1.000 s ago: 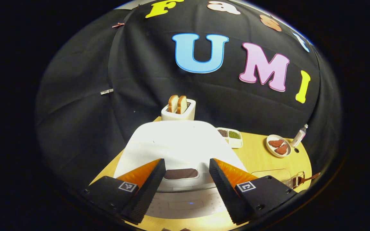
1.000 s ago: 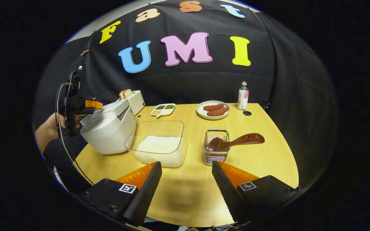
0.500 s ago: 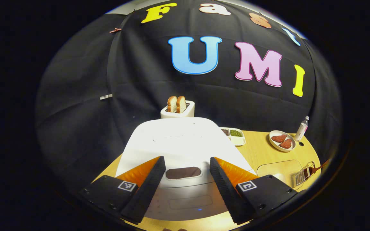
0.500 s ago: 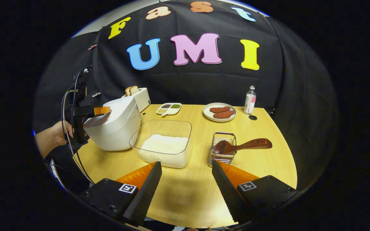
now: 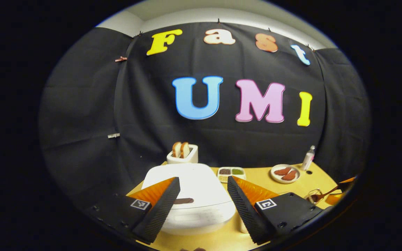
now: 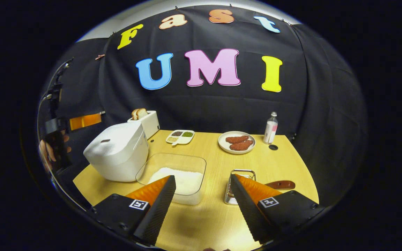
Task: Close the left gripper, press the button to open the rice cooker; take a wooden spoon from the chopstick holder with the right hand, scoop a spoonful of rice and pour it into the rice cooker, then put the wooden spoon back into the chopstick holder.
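The rice cooker point(image 6: 115, 151) sits at the left end of the counter point(image 6: 284, 164) with its lid down, so the first step, pressing the button, does not look done. In the left gripper view the left gripper point(image 5: 201, 205) hangs above and in front of the cooker, clear of it, with its jaws spread wide and the dark button point(image 5: 183, 200) on the lid showing between them. The task wants those jaws closed before the press, and they are not closed.

In the right gripper view the right gripper point(image 6: 202, 205) hovers low over the near side of the counter, jaws apart and holding nothing. The clear box of rice point(image 6: 178, 177) lies just ahead of its left finger. The wire chopstick holder point(image 6: 237, 186) stands right at the tip of its right finger, with the wooden spoon point(image 6: 279, 184) resting in it and its handle sticking out to the right. Whether the finger touches the holder cannot be told. The left gripper point(image 6: 82, 121) also shows far off at the left edge of this view, with the hand point(image 6: 47, 153) that carries it below.

The next move, as I judge it, is to bring the left jaws together, lower them onto the button and push until the lid springs up. Only then should the right gripper close on the spoon handle.
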{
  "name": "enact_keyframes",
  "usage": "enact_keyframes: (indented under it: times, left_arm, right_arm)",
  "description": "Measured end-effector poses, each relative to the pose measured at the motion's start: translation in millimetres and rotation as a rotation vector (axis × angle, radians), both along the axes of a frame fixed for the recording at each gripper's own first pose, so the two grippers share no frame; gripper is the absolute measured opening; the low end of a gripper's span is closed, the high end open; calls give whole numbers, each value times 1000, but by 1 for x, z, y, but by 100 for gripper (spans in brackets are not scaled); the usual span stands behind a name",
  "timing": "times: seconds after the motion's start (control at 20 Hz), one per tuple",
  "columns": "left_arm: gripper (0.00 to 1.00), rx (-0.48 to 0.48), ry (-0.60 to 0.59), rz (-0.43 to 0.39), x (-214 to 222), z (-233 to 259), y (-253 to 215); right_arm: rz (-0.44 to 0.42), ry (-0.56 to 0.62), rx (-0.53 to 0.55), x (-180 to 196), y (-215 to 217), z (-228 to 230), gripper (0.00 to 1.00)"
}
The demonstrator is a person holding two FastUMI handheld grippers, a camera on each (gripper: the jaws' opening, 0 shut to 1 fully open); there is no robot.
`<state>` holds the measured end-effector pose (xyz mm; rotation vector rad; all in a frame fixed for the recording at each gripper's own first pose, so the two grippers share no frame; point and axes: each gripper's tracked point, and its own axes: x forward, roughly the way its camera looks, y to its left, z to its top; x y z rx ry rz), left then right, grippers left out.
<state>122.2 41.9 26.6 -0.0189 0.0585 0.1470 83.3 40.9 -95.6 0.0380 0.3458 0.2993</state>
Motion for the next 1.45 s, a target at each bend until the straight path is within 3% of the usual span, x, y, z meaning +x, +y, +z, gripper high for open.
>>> enact_keyframes:
  times: [0.3, 0.55, 0.8, 1.45]
  left_arm:
    - [95, -65, -67, -54, -71, 40, -31]
    - [94, -62, -68, -93, -110, 35, -28]
    - [95, -98, -61, -110, -125, 33, -33]
    - [95, -118, -79, -78, -169, 51, -66]
  right_arm:
    - [-27, -117, -23, -9, 0, 57, 99]
    - [-164, -182, -48, -46, -40, 95, 99]
    - [-264, -221, 15, -76, -73, 116, 100]
    - [-292, -332, 84, -108, -143, 155, 99]
